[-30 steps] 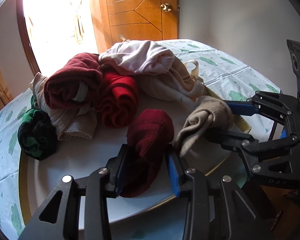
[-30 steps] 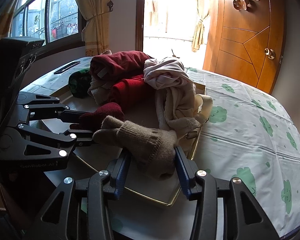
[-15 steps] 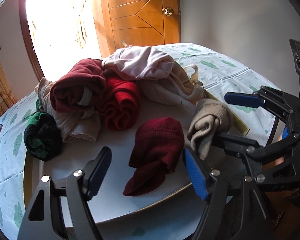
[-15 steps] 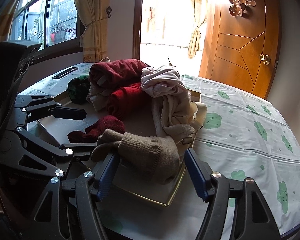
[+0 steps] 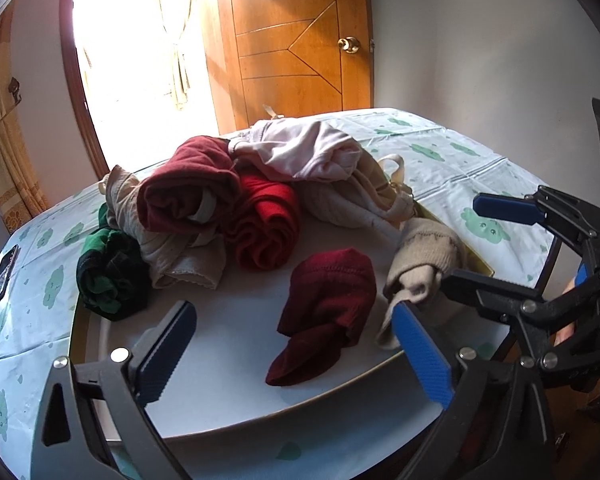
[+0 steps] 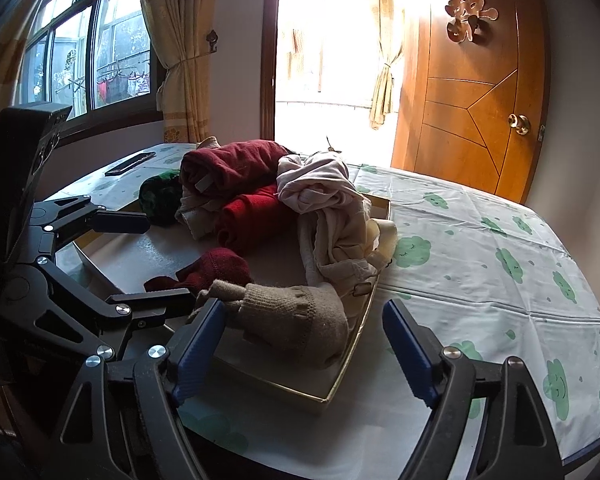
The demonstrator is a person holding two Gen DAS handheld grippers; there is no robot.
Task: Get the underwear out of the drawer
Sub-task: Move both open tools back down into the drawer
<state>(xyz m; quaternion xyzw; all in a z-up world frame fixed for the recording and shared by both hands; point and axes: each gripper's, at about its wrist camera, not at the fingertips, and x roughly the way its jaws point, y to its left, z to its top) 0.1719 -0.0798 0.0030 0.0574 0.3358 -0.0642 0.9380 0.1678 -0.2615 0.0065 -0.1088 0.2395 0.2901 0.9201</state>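
Two handheld grippers, both spread wide and holding nothing, hover over a tray of rolled clothes.

The left gripper [image 5: 296,348], jaws just opened, frames a dark red roll [image 5: 326,308]; the right gripper [image 6: 304,344], also just opened, frames a beige knit roll [image 6: 296,320], both lying on the white tray [image 5: 228,392].

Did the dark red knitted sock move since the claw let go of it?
No. The dark red knitted sock lies in the same spot beside the beige knitted sock; only the left claw opened around it.
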